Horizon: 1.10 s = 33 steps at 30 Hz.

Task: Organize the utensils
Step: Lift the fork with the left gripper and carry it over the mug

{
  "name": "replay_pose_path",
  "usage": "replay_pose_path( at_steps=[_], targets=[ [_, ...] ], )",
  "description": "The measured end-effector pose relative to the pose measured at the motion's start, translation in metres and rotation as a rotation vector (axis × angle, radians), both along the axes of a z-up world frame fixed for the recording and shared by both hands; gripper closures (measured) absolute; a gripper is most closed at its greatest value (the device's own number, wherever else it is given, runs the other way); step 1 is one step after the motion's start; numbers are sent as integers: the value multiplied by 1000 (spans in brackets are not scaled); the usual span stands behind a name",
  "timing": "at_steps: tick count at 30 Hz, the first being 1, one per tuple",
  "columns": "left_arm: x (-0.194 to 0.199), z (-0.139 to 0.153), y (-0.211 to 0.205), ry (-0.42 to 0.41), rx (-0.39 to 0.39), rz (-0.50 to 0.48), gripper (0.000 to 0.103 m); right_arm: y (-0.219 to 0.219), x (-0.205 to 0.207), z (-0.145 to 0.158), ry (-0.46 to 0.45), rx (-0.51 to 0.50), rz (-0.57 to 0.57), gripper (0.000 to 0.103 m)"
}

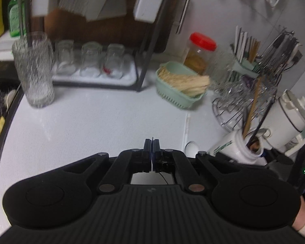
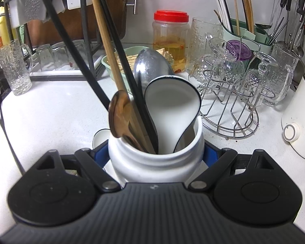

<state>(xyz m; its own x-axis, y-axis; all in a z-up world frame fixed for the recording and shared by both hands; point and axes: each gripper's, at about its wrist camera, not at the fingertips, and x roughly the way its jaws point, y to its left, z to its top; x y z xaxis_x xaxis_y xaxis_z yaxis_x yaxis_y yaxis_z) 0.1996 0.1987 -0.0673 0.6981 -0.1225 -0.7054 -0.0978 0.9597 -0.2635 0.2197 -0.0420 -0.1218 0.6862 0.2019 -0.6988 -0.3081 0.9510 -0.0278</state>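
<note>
Holding the white jar (image 2: 156, 158) steady, right tongs (image 2: 155, 152) clamp it; left tongs (image 1: 151, 152), together and empty, should fetch the white spoon (image 1: 191, 148) on the worktop (image 1: 91, 126).

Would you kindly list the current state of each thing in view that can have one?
left gripper: shut, holding nothing
right gripper: shut on the white jar
white jar: upright, lidless, holding utensils
red-lidded jar: lid on, upright
glasses on the tray: upside down
tall textured glass: upright, looks empty
</note>
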Motion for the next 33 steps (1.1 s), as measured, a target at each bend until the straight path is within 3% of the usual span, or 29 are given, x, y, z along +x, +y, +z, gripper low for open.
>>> replay_pose_path(
  at_steps=[11,22,28,33],
  targets=[
    [5,83,-26,-200,41,-90,102,1,-1,1,0,3,4,12],
    [16,138,-46,-330,87,-188,102,6,-2,1,1,4,17,12],
    [25,153,-66,-369,107,-267,102,9,-4,1,-2,5,24,12],
    [38,141,-91,-348,146,-373,102,12,-8,1,-11,6,22,12]
  ],
)
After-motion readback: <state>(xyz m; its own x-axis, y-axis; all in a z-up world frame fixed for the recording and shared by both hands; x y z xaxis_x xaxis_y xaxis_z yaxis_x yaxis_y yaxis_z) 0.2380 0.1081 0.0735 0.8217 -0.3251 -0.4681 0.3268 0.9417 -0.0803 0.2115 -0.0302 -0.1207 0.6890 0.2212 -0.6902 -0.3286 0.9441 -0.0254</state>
